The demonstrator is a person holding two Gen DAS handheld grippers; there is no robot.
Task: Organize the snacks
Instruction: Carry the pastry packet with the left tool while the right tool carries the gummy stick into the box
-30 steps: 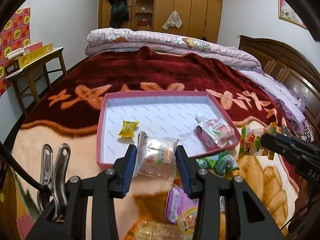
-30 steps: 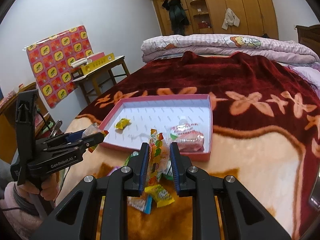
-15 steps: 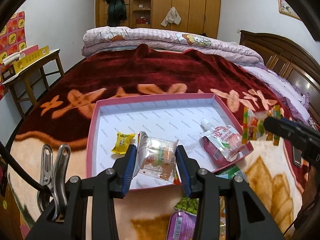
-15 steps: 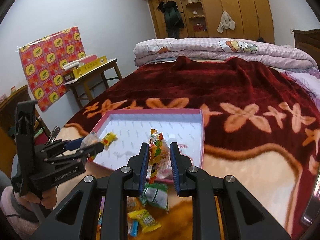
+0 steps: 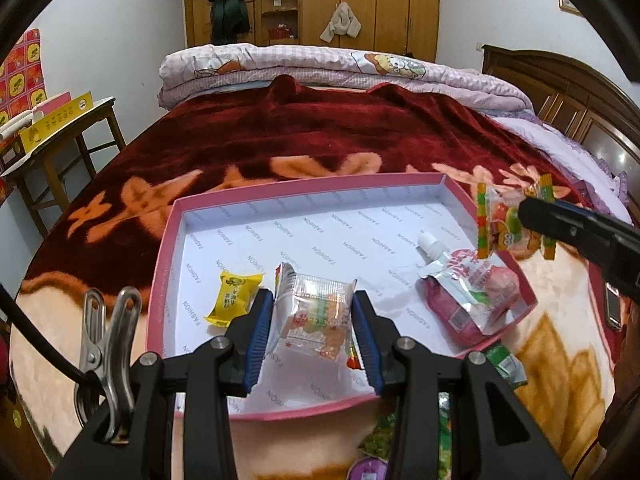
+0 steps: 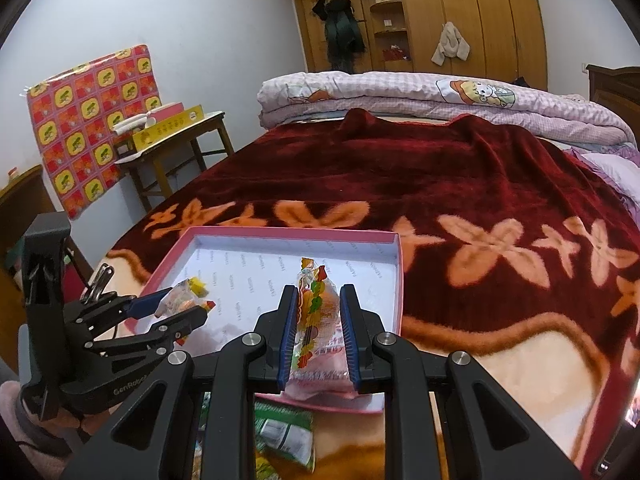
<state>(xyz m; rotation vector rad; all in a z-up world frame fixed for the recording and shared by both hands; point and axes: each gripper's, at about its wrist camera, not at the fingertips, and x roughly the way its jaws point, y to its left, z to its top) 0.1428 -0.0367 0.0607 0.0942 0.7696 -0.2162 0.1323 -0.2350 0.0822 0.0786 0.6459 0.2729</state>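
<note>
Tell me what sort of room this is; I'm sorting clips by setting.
A bedroom, most likely in a home: the snacks and pink tray lie on a bed with a dark red blanket, folded quilts at the far end, and a wooden wardrobe behind.

Left gripper (image 5: 313,322) fingers clamped, angled down; right gripper (image 6: 319,334) likewise.
</note>
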